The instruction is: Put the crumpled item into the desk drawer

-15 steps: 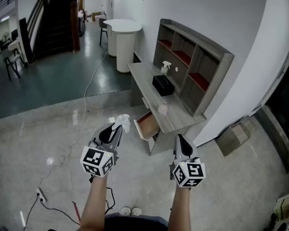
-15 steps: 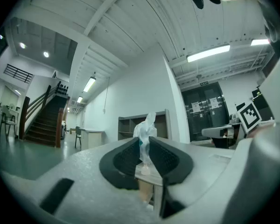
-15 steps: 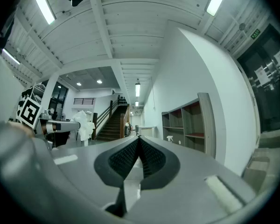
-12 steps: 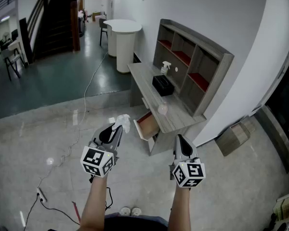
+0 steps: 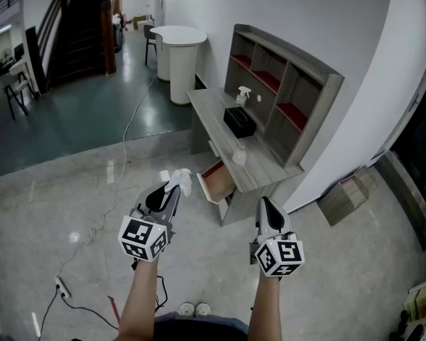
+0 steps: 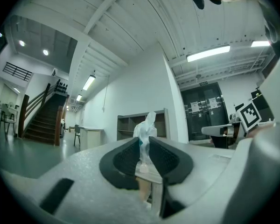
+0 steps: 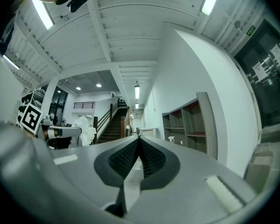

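Note:
My left gripper [image 5: 172, 189] is shut on a crumpled white item [image 5: 180, 181], which sticks up from between the pads in the left gripper view [image 6: 145, 130]. It hangs over the floor, left of the desk's open drawer [image 5: 217, 182]. The grey desk [image 5: 231, 142] stands against the white wall ahead. My right gripper [image 5: 265, 206] is held in front of the desk's near end, jaws shut with nothing between them [image 7: 139, 146]. In the right gripper view the crumpled item [image 7: 85, 127] shows at the left.
On the desk stand a black box [image 5: 239, 123], a spray bottle [image 5: 243, 96] and a small round thing [image 5: 239, 156], with a grey shelf unit [image 5: 284, 94] behind. A cardboard box [image 5: 344, 197] sits on the floor at right. A cable [image 5: 126, 141] runs across the floor.
The view has shifted slightly; both grippers keep their places and the crumpled item stays in the left one.

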